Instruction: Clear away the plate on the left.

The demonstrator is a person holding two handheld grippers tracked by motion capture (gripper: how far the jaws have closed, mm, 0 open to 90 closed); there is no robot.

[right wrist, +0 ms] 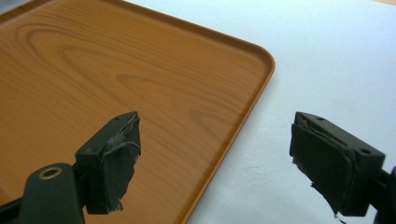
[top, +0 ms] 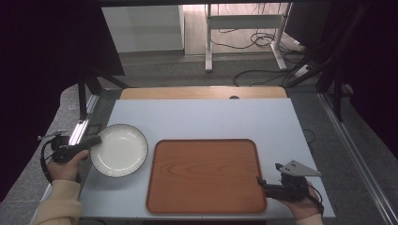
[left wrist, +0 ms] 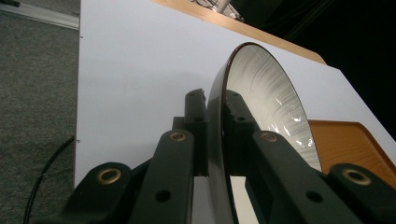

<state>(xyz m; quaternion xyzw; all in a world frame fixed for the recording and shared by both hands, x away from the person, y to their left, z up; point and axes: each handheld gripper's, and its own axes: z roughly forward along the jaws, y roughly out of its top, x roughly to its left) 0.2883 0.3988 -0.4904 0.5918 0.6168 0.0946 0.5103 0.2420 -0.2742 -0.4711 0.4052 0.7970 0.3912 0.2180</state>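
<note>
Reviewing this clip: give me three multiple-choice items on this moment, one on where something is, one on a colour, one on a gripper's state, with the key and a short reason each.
1. Where does the white plate lie?
A. On the table, left of the tray
B. On the tray
C. On the floor

2. What colour is the tray?
A. Blue
B. Orange-brown wood grain
C. Black

3. How does the left gripper stand?
A. Open, away from the plate
B. Shut on the tray's edge
C. Shut on the plate's rim

Key:
1 A, the high view shows the plate beside the tray's left edge, on the white tabletop.
2 B, wood-grain orange shows in the high view and the right gripper view.
3 C, the left gripper view shows one jaw on each side of the plate's rim; the right gripper is open at the tray's corner.
</note>
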